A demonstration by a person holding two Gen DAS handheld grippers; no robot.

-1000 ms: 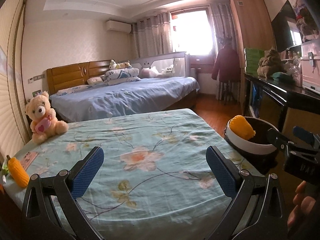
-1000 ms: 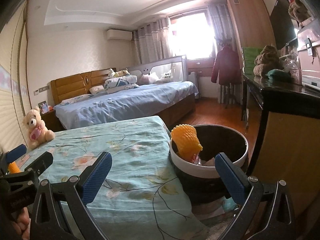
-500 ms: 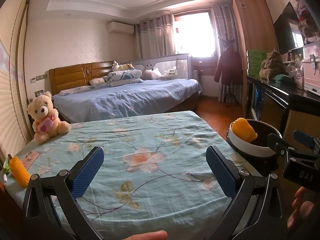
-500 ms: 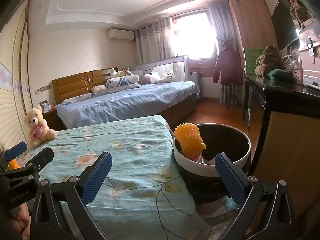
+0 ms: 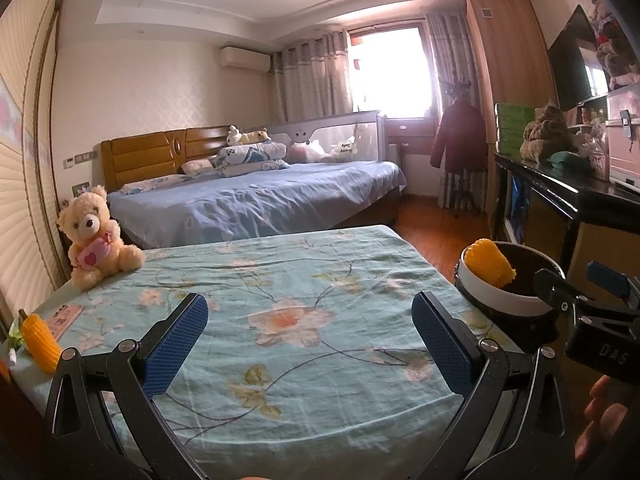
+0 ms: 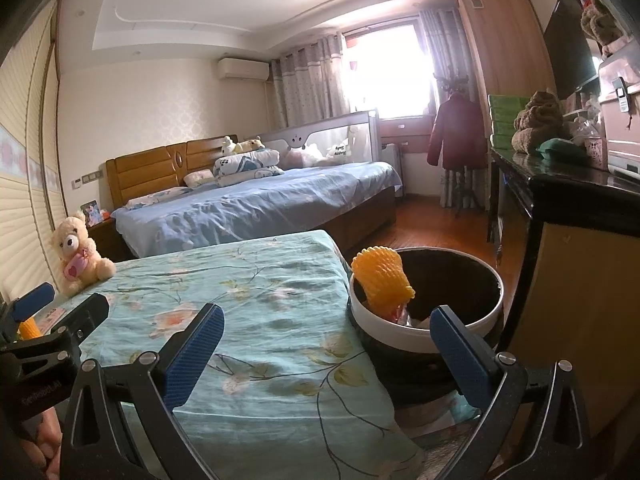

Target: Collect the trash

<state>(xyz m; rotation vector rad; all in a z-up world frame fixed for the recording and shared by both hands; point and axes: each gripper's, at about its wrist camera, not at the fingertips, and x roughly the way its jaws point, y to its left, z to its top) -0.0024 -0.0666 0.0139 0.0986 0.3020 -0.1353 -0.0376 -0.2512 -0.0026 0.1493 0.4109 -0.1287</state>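
A round bin [image 6: 472, 316] with a white rim and black inside stands right of the floral-sheeted bed [image 5: 280, 320]; a yellow foam net [image 6: 382, 282] leans on its left rim, with scraps below it. The same bin [image 5: 508, 304] and yellow foam net [image 5: 490, 268] appear at the right of the left wrist view. A second yellow foam net [image 5: 38, 342] lies at the bed's far left edge. My left gripper [image 5: 310, 338] hangs open and empty above the bed. My right gripper [image 6: 326, 350] is open and empty, near the bin's front-left.
A teddy bear [image 5: 96, 236] sits at the bed's back left, and a pink card [image 5: 66, 316] lies near the left net. A blue-sheeted bed [image 5: 260, 204] stands behind. A dark desk [image 6: 568, 208] borders the bin on the right, wooden floor [image 6: 432, 220] beyond.
Both cameras have drawn back and risen slightly, so the bed and bin sit a little lower in view. Both grippers stay open and empty.
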